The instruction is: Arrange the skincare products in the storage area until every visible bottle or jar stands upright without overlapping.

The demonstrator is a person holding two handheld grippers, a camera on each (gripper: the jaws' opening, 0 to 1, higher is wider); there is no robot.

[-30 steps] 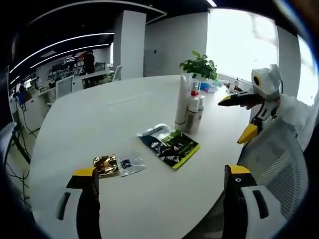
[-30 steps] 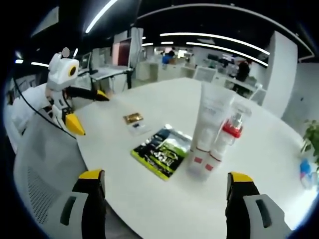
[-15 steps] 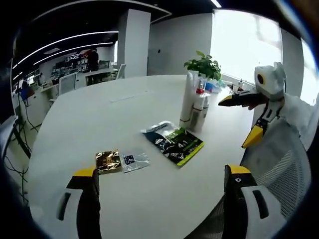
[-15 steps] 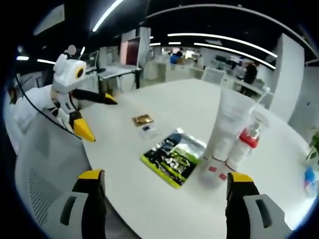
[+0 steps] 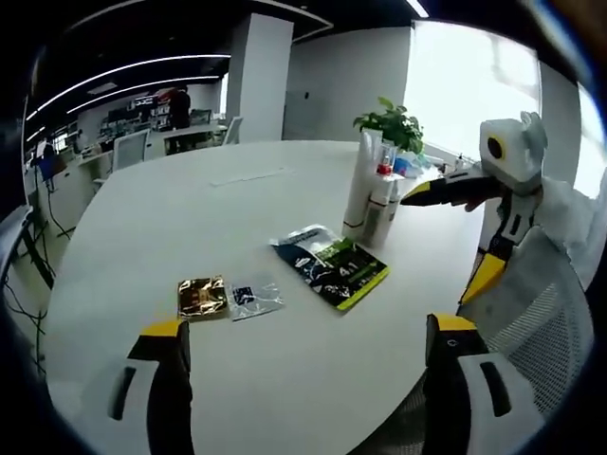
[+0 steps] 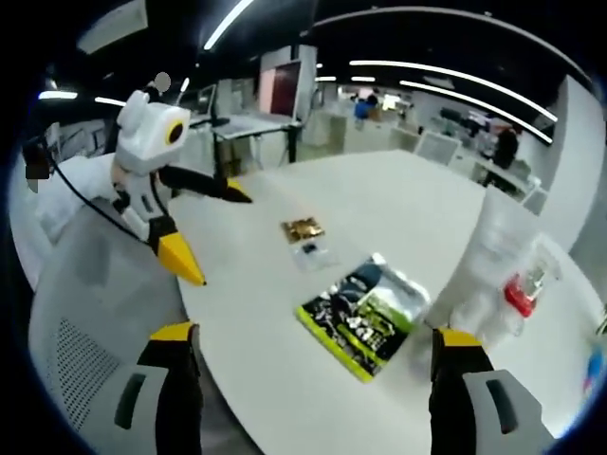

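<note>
Left gripper view: own left gripper (image 5: 308, 379) at 6 o'clock, yellow-tipped jaws spread wide, nothing between them, poised over the near edge of the round white table (image 5: 190, 218); at 1 o'clock of centre, a tall white tube (image 5: 359, 185) upright, touching a red-capped pump bottle (image 5: 378, 199) just beside it, both standing, not lying across each other; below them, near centre, a flat green-and-black pouch (image 5: 331, 268) lying on the table; at 8 o'clock of centre, a gold sachet (image 5: 201, 297) flat, just beside a clear sachet (image 5: 250, 297); a potted plant (image 5: 393, 123) behind the tube at 1 o'clock; at 3 o'clock, right gripper (image 5: 453, 227) entering, jaws parted, upper tip close to the bottles, apart from them; a mesh chair (image 5: 531, 322) at 4 o'clock.

Right gripper view: own right gripper (image 6: 313, 379) at 6 o'clock, jaws spread, empty; white tube (image 6: 488, 275) and red-capped pump bottle (image 6: 522, 289) blurred at 3 o'clock, upright as far as can be told; green-and-black pouch (image 6: 365, 313) flat near centre; gold sachet (image 6: 303, 228) and clear sachet (image 6: 314, 252) side by side at 12 o'clock of centre; left gripper (image 6: 204, 227) at 9 o'clock, jaws parted over the table (image 6: 398, 204) edge.
</note>
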